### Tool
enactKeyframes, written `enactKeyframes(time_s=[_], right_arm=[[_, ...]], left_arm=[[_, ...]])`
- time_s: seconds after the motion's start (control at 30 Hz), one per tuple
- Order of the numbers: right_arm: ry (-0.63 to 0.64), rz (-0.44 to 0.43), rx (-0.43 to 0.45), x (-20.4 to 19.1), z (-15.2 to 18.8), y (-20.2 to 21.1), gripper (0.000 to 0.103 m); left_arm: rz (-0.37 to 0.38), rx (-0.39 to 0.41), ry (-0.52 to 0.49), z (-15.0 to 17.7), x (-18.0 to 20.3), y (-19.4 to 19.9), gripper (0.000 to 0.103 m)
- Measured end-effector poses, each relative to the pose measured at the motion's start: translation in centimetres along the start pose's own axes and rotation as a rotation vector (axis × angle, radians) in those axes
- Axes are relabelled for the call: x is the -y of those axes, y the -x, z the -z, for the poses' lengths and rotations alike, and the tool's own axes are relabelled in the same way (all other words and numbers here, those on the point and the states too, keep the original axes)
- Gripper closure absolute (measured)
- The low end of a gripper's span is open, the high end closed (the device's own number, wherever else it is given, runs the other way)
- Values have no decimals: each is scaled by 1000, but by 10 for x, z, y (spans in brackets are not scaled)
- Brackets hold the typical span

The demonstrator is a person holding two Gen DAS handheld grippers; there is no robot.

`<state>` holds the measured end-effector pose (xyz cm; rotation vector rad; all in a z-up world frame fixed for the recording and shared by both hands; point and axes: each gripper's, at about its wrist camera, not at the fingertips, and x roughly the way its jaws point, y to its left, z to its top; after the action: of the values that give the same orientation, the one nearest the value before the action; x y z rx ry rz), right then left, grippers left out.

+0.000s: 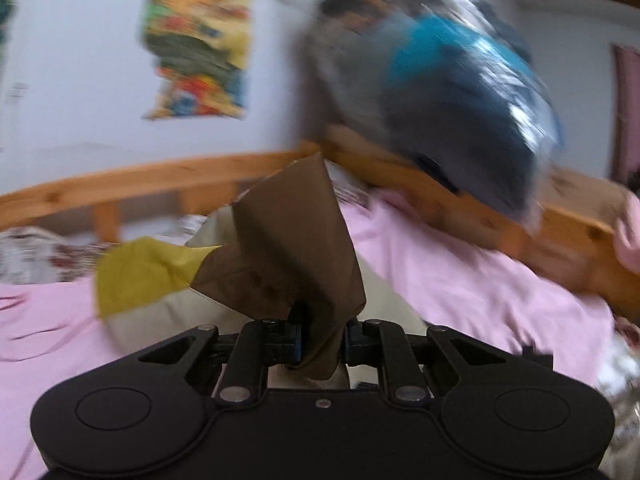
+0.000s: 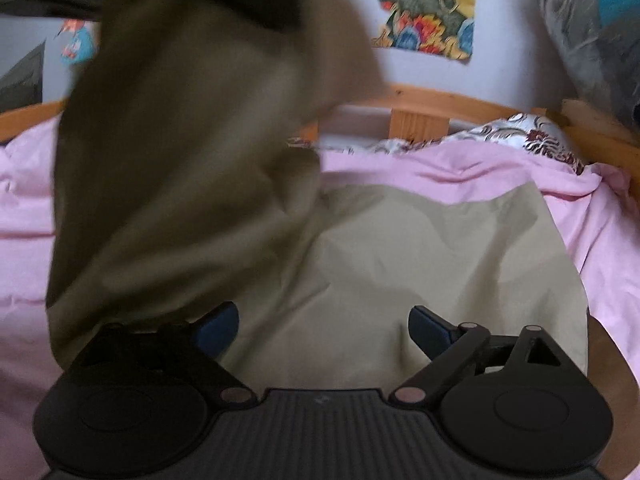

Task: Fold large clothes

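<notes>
A large khaki garment (image 2: 420, 248) lies spread on the pink bed sheet (image 2: 600, 240). In the left wrist view, my left gripper (image 1: 323, 340) is shut on a bunched brown-khaki fold of the garment (image 1: 296, 240), which stands up out of the jaws; a yellow-green lining patch (image 1: 136, 280) shows to its left. In the right wrist view, that lifted part of the garment (image 2: 180, 160) hangs blurred on the left. My right gripper (image 2: 324, 332) is open just above the flat cloth, with its blue pads (image 2: 430, 330) wide apart and gripping nothing.
A wooden bed frame (image 2: 416, 120) runs along the far side under a pale wall with a colourful poster (image 2: 424, 8). Patterned bedding (image 2: 520, 132) lies at the back right. A blurred blue-grey bundle (image 1: 440, 100) hangs at the upper right.
</notes>
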<state>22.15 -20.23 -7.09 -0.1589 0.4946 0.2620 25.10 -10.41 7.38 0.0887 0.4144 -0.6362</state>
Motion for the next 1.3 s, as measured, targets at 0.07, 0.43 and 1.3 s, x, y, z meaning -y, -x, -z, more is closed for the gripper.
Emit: enactKeyframes(time_s=[0.07, 0.43, 1.3], right_arm=[[16, -13, -42, 8, 0, 7, 8], [251, 249, -133, 103, 9, 56, 8], [-494, 9, 58, 188, 15, 54, 84]], left_arm=[[61, -25, -7, 3, 2, -18, 86], [321, -86, -69, 28, 6, -78, 85], [392, -221, -345, 68, 62, -115, 70]])
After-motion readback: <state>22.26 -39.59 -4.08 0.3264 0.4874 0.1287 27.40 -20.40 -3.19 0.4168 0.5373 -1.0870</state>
